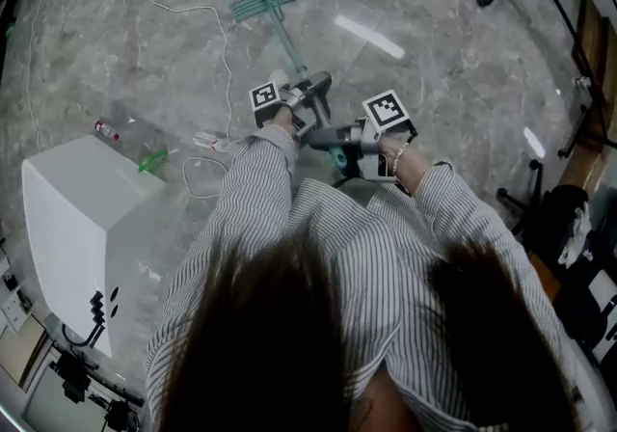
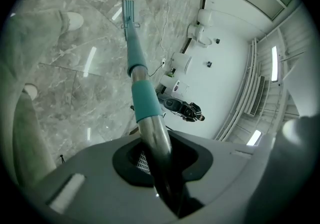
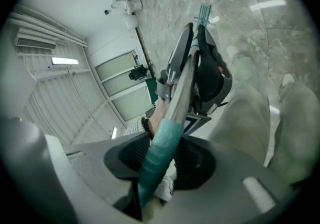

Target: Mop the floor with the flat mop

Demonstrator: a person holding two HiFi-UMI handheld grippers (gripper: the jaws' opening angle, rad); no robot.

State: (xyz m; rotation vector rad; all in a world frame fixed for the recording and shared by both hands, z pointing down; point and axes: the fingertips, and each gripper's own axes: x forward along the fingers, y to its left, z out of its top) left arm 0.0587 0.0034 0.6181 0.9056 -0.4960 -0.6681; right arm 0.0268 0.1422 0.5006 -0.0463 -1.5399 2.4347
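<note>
A flat mop with a teal head (image 1: 268, 1) lies on the grey marble floor ahead of me, its pole (image 1: 285, 42) running back to my hands. My left gripper (image 1: 307, 104) is shut on the metal pole (image 2: 155, 140) just behind a teal sleeve (image 2: 146, 100). Farther back, my right gripper (image 1: 339, 138) is shut on the teal grip (image 3: 159, 160) at the pole's upper end. In the left gripper view the mop head (image 2: 128, 10) sits far down the pole. The right gripper view looks along the pole to the left gripper (image 3: 202, 68) and the mop head (image 3: 204, 14).
A white box-like unit (image 1: 82, 228) stands at my left, with a small bottle (image 1: 106, 130) and a green item (image 1: 152, 161) beside it. A white cable (image 1: 220, 44) snakes across the floor. Dark stands and gear (image 1: 569, 131) line the right side.
</note>
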